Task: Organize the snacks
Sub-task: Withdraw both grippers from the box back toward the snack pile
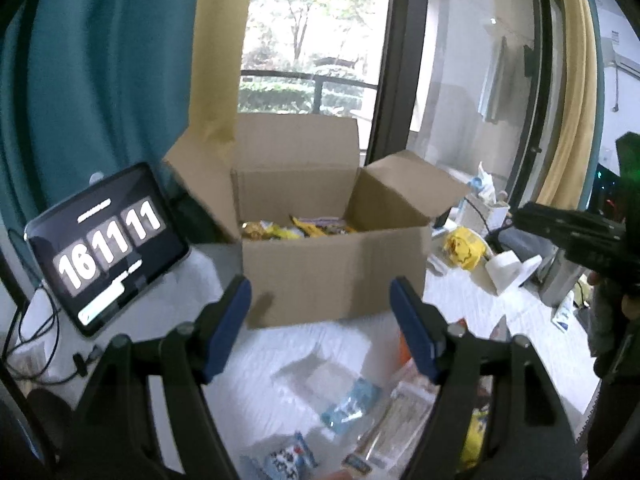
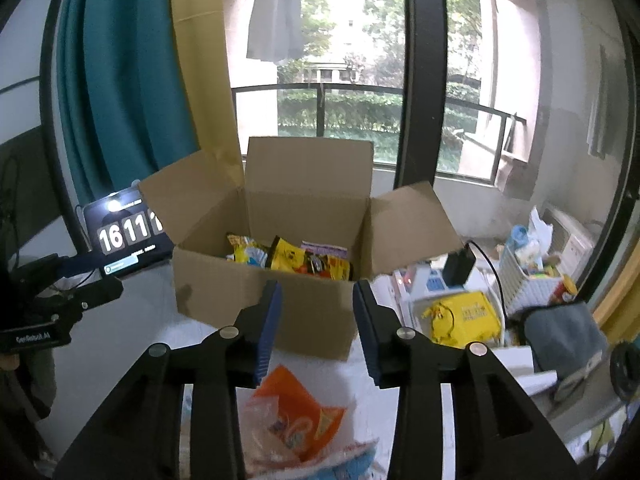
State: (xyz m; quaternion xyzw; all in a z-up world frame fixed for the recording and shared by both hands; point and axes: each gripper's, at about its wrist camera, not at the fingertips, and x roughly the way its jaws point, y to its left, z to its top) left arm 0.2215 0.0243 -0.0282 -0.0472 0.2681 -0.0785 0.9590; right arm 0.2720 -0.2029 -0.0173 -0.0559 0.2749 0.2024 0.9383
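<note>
An open cardboard box point(image 1: 336, 276) stands on the white table, also in the right wrist view point(image 2: 224, 292). Yellow snack packets point(image 2: 296, 258) lie inside it; they also show in the left wrist view point(image 1: 280, 232). My left gripper point(image 1: 320, 328) is open and empty, in front of the box. Below it lie loose snack packets, a light blue one point(image 1: 350, 404) among them. My right gripper point(image 2: 316, 330) is open and empty, just in front of the box. An orange snack packet point(image 2: 296, 416) lies on the table below it.
A tablet point(image 1: 104, 248) showing 16:11 leans at the left of the box. A yellow bag point(image 2: 464, 318), a white basket point(image 2: 528, 284) and other clutter sit at the right. Window and curtains stand behind the table.
</note>
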